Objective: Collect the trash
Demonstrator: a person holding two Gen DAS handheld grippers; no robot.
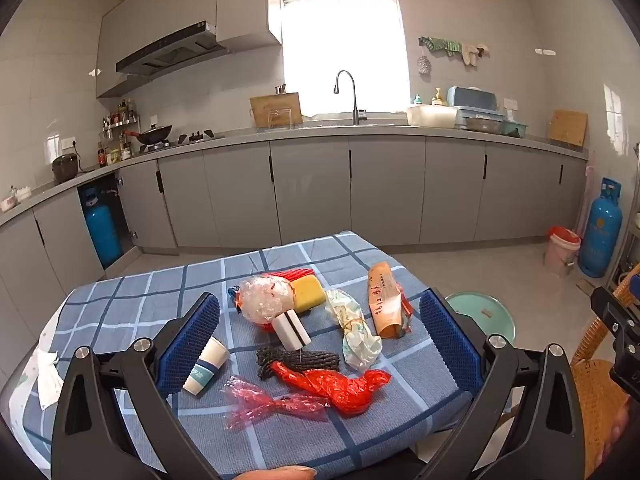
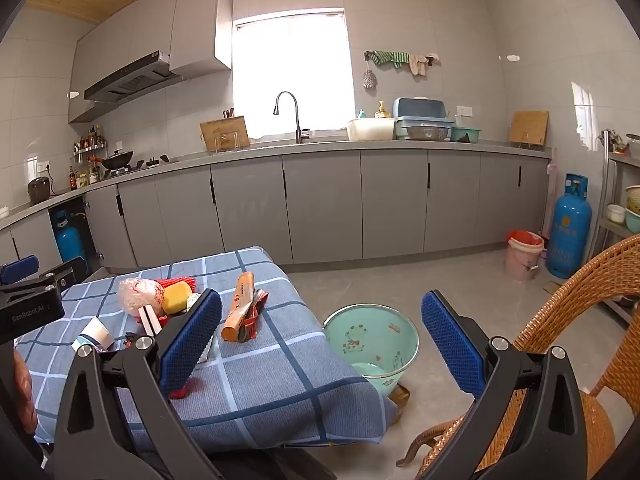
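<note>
1. Left gripper (image 1: 320, 336) is hovering released, jaws spread wide, above the near edge of the checked counter (image 1: 132, 304); nothing is sitting between its pads.
2. Right gripper (image 2: 322, 344) is hanging released too, over the counter's right edge, empty.
3. Trash is lying mid-counter: paper cup (image 1: 206, 366) tipped at left, red bag (image 1: 340, 386) and pink wrapper (image 1: 268, 402) nearest, black rope (image 1: 298, 360) just behind, orange packet (image 1: 386, 300) at right, yellow sponge (image 1: 308, 290) far.
4. Green pail (image 2: 372, 346) is standing on the floor, just right of the counter.
</note>
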